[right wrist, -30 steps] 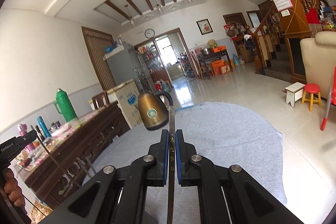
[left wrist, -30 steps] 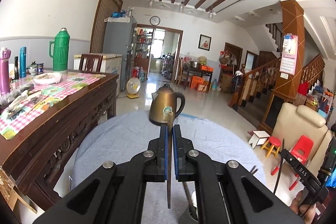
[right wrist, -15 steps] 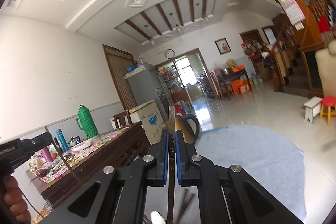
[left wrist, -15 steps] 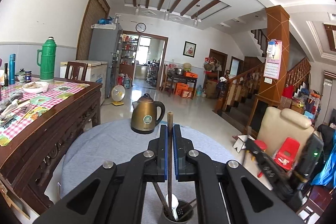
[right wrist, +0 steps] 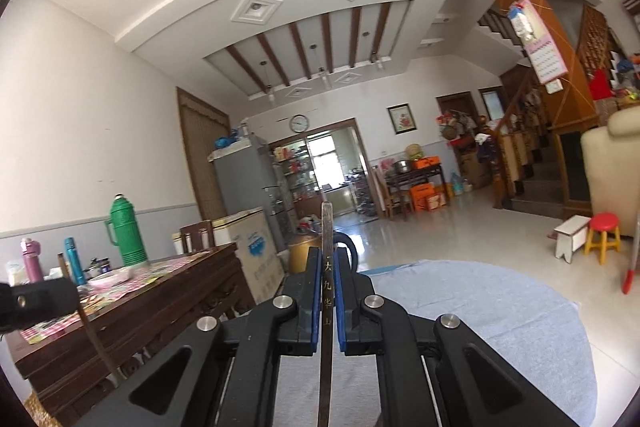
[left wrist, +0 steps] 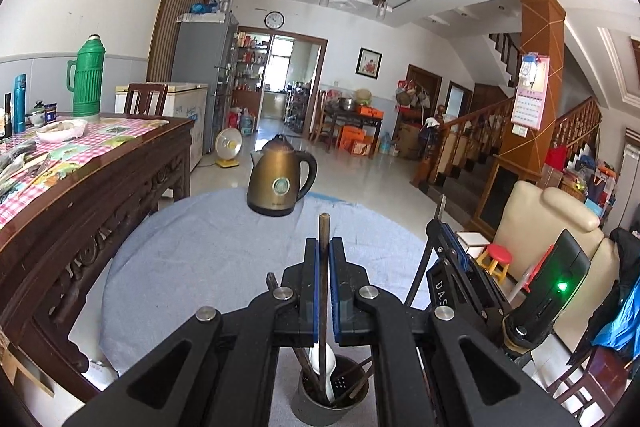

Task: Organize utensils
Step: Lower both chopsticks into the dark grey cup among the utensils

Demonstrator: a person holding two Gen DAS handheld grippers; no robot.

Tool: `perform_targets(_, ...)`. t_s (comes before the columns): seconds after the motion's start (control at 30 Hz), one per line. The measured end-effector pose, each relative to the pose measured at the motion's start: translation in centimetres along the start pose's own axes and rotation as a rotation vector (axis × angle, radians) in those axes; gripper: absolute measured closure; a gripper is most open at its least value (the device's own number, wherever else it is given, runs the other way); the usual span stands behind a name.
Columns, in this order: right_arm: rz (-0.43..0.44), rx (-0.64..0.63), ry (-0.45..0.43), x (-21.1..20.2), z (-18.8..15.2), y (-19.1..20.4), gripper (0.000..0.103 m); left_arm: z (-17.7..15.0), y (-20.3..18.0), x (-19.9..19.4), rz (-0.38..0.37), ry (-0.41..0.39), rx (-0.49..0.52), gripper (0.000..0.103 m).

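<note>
Bright daylight, sharp focus, fisheye-bent, vignetted edges.

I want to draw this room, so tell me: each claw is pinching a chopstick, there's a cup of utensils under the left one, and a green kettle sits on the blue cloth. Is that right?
Almost. The kettle on the blue cloth is bronze-gold, not green; the left wrist view shows it. Only the thermos on the wooden table is green. The rest holds: the left claw and right claw each pinch a chopstick, and the cup sits under the left one.

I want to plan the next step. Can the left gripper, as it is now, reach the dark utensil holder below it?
Probably yes. The left gripper, shut on a chopstick, hangs right above the utensil holder; the chopstick's lower end already dips inside. Only the spoon and sticks inside crowd it.
</note>
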State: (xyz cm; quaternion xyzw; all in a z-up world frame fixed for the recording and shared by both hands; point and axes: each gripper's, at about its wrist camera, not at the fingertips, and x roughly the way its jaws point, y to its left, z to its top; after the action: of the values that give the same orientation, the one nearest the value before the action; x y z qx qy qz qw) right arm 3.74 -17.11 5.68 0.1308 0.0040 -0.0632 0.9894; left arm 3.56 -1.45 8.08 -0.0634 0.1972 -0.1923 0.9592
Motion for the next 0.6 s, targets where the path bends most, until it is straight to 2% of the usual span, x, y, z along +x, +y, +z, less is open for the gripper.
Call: perform_targets(0.6,-0.018,0.009,0.044,-0.7,-1.8,-1.3,0.096,-1.0,-0.8,0.3,0.059,0.023,0.031,0.098)
